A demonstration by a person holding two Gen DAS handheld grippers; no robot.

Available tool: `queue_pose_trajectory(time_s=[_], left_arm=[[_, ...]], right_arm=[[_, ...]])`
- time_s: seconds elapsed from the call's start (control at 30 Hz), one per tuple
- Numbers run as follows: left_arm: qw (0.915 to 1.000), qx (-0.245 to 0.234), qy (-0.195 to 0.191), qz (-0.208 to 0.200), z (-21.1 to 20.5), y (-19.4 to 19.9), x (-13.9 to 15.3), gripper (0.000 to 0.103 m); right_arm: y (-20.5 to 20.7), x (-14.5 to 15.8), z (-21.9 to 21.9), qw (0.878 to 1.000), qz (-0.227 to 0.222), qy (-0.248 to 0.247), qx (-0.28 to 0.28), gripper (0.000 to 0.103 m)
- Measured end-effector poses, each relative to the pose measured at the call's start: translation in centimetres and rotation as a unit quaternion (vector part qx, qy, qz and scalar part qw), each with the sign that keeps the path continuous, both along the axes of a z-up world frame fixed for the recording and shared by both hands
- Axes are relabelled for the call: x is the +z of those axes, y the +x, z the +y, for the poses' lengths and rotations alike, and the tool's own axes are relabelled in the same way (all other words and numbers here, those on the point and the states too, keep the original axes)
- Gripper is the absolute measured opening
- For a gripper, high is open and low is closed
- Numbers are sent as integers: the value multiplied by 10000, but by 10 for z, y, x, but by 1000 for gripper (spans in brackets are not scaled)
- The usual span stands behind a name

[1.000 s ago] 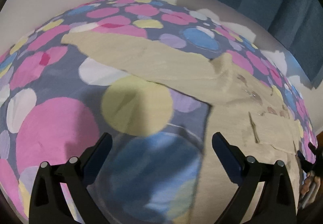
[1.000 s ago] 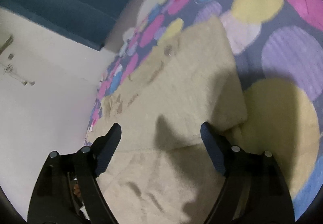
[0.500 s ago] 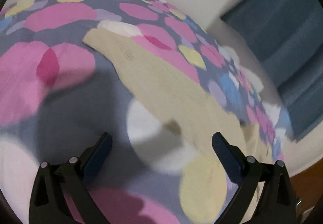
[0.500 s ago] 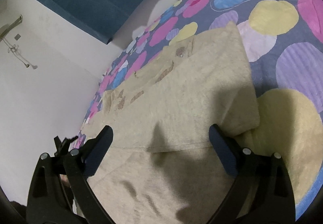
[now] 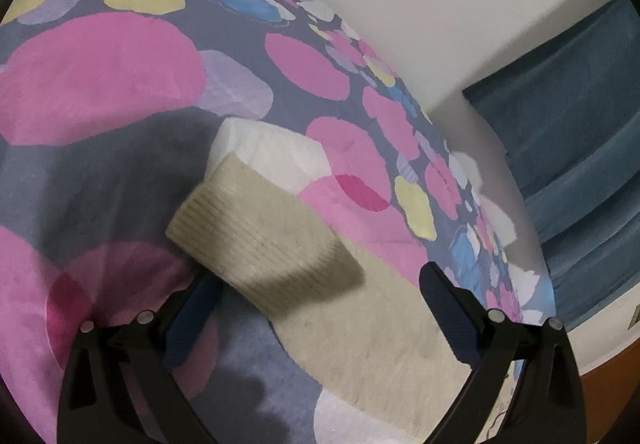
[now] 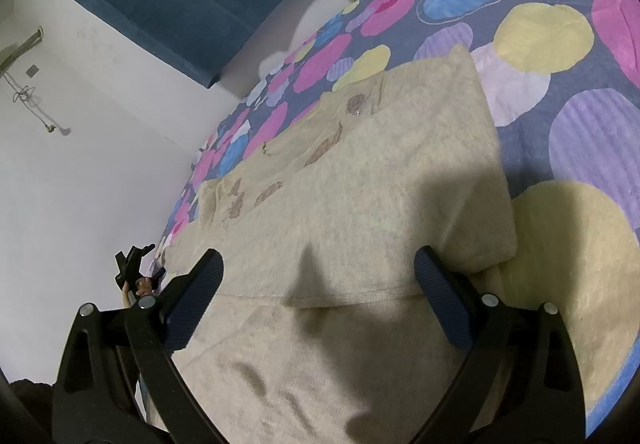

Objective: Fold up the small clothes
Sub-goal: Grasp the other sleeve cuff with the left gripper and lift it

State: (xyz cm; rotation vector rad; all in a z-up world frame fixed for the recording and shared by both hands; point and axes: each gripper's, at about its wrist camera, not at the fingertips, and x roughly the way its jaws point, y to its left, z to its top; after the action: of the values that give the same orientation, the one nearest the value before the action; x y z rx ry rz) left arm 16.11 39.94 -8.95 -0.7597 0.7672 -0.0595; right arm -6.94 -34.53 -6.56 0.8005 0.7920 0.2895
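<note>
Beige knit: a small cream sweater (image 6: 360,204) lies flat on the polka-dot blanket (image 5: 100,64) covering the bed, body partly folded.
Left claw (image 5: 316,308): spread wide and empty, poised low over the ribbed sleeve cuff (image 5: 256,240), which sits between its two fingers.
Sleeve: runs from the cuff back toward the sweater body, lying flat on the blanket.
Right claw (image 6: 318,296): also spread wide, gripping nothing, hovering above a fold edge across the sweater body.
Step in hand: likely pinching the cuff to carry the sleeve across.
Doing it well: close on the ribbing only, not the blanket beneath; lift gently, lay the sleeve straight along the body.
</note>
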Motion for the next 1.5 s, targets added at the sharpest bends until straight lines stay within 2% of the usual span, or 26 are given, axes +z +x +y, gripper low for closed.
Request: queue_pose_trajectory(time_s=[0.03, 0.07, 0.1, 0.17, 0.27, 0.33, 0.4, 0.5, 0.6, 0.73, 0.97, 1.07, 1.17, 1.27, 1.4, 1.5], left_arm=[[10000, 24, -1, 15, 1, 0, 0, 95], [10000, 68, 26, 50, 2, 0, 1, 82], [9999, 115, 72, 94, 4, 0, 0, 63], [9992, 256, 54, 299, 8, 2, -5, 55], [9990, 318, -24, 326, 13, 0, -6, 46], [9986, 368, -2, 383, 15, -1, -6, 35], [9984, 325, 86, 450, 14, 0, -5, 7], [9969, 470, 261, 569, 15, -3, -2, 5], [9961, 673, 315, 473, 19, -17, 10, 5], [9947, 757, 612, 328, 15, -34, 34, 5], [9863, 629, 1521, -114, -28, -55, 101, 5], [9791, 364, 1937, -505, -68, -65, 138, 5], [9670, -121, 2361, -951, -131, -77, 173, 5], [9569, -711, 2486, -1323, -198, -89, 194, 5], [9424, -1508, 2497, -1636, -291, -99, 199, 5], [9292, -2033, 2583, -1692, -361, -102, 178, 5]], right_arm=[[0, 0, 0, 10000, -1, 1, -4, 96], [0, 0, 0, 10000, 0, 2, -11, 96], [0, 0, 0, 10000, 0, 3, -10, 96], [0, 0, -1, 10000, -7, 2, -12, 97], [1, 0, -2, 10000, -2, -1, -9, 97], [1, 0, -2, 10000, -4, -7, -15, 97], [1, 0, -2, 10000, 5, -13, -25, 97], [1, 0, -3, 10000, 1, -17, -22, 97], [1, 0, -2, 10000, -2, -20, -22, 96], [1, 0, -3, 10000, 1, -20, -22, 97], [1, 0, -3, 10000, 1, -20, -27, 97], [1, 1, -3, 10000, 0, -29, -26, 97], [1, 0, -3, 10000, -4, -14, -33, 97], [1, 0, -3, 10000, -7, -15, -40, 97], [0, 1, -2, 10000, -19, 17, -56, 97], [-1, 1, -2, 10000, -31, 31, -62, 97]])
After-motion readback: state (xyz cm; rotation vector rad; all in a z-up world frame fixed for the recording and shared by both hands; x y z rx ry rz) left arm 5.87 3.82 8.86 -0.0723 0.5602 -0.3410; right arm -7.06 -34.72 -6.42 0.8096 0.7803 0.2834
